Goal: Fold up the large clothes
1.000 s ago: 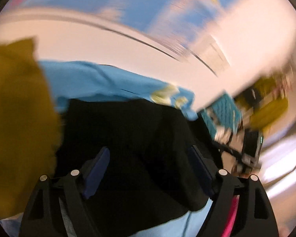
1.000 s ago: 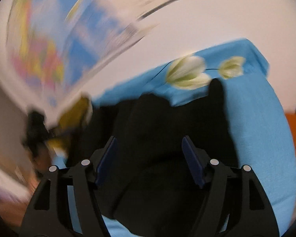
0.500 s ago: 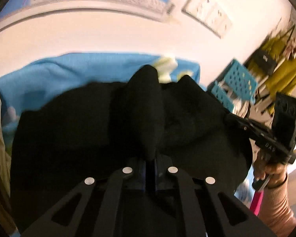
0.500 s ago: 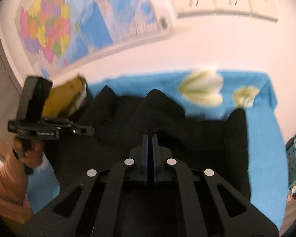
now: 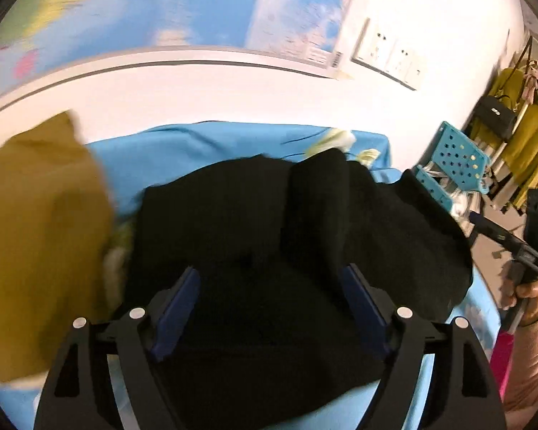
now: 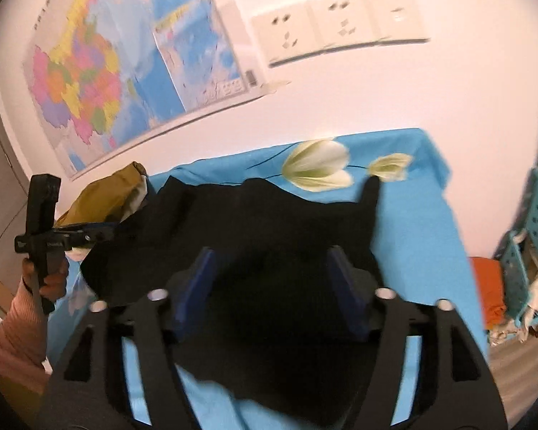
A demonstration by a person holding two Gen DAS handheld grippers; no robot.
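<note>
My left gripper (image 5: 269, 308) hung over the black garment (image 5: 269, 222) with its blue-padded fingers (image 5: 177, 308) spread wide and holding nothing; my right gripper (image 6: 274, 286) was the same, its fingers (image 6: 193, 283) parted above the cloth. The black garment lay rumpled in the middle of the bench, on a blue cloth (image 6: 416, 222) printed with pale tulips (image 6: 319, 165), with one ridge of fabric (image 5: 315, 193) standing up towards the far side and a narrow strip (image 6: 373, 193) reaching towards the flowers. A mustard-yellow garment (image 5: 39, 236) was heaped at the left of the black one, close against its edge and crowding that side of the bench. Off the right edge stood a teal perforated crate rack (image 5: 459, 157), with something orange (image 6: 487, 290) beside it and yellow clothes and a dark bag hanging on a rack (image 5: 509, 125) farther off. On the wall behind were a coloured map (image 6: 89, 79) and a row of white sockets (image 6: 337, 32).
</note>
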